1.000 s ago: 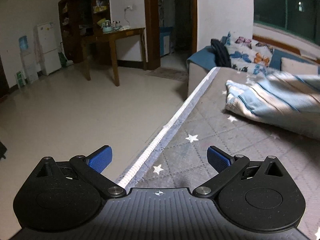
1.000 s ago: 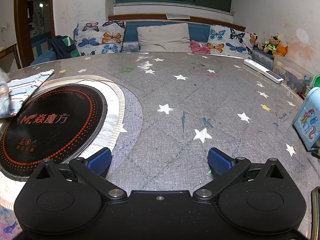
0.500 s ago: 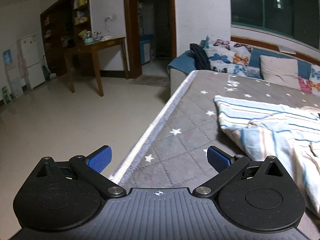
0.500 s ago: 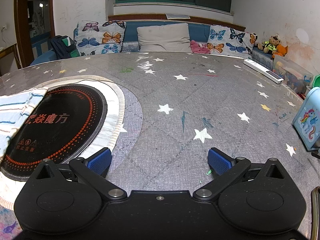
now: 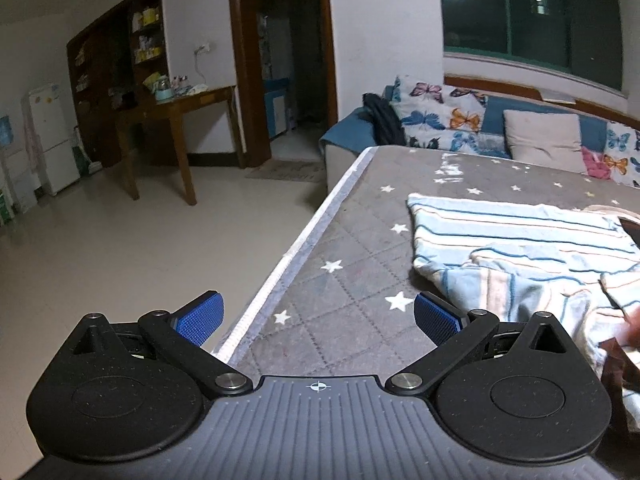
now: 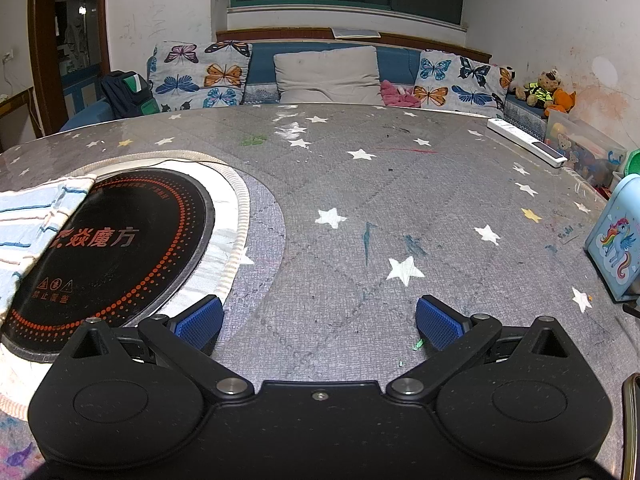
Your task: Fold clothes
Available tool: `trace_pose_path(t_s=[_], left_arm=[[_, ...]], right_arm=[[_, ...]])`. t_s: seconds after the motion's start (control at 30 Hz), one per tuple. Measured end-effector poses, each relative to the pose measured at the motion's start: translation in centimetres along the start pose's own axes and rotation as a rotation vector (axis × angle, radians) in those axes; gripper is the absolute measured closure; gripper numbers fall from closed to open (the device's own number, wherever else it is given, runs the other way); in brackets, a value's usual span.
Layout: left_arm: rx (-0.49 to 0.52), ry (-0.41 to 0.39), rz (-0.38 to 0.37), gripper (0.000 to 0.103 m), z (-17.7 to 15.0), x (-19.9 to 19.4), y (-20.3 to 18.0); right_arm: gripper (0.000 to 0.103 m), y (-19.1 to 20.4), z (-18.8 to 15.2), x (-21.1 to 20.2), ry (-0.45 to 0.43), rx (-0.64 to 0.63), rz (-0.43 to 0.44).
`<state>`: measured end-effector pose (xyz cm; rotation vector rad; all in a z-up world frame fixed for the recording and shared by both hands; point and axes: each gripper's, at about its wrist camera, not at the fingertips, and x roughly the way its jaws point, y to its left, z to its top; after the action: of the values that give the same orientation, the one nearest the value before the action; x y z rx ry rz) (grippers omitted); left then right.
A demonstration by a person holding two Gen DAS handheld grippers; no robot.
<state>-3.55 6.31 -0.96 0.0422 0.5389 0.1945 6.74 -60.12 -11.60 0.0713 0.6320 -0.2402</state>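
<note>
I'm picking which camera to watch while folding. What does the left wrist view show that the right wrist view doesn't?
Left wrist only: most of the striped garment lying rumpled, the table edge, the floor and a wooden desk.
Right wrist only: the whole round black cooktop, a unicorn box and a white remote.
Both: open grippers holding nothing, left gripper, right gripper, the star-patterned cover and butterfly cushions.

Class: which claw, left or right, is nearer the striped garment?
Left. The left claw sits beside the striped garment, open; the right claw is farther, open over bare table.
</note>
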Motion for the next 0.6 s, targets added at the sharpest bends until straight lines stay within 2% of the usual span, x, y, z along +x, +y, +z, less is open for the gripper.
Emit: trace_pose_path(t_s=[0.33,0.6], left_arm=[[-0.024,0.039,-0.034,0.000,-0.3,0.3,-1.2],[-0.019,0.005,-0.033,0.000,-0.4,-1.4,-1.0]], right_arm=[[0.000,0.0,0.0,0.0,0.000,0.000,0.000],[0.000,0.0,0.0,0.0,0.000,0.000,0.000]])
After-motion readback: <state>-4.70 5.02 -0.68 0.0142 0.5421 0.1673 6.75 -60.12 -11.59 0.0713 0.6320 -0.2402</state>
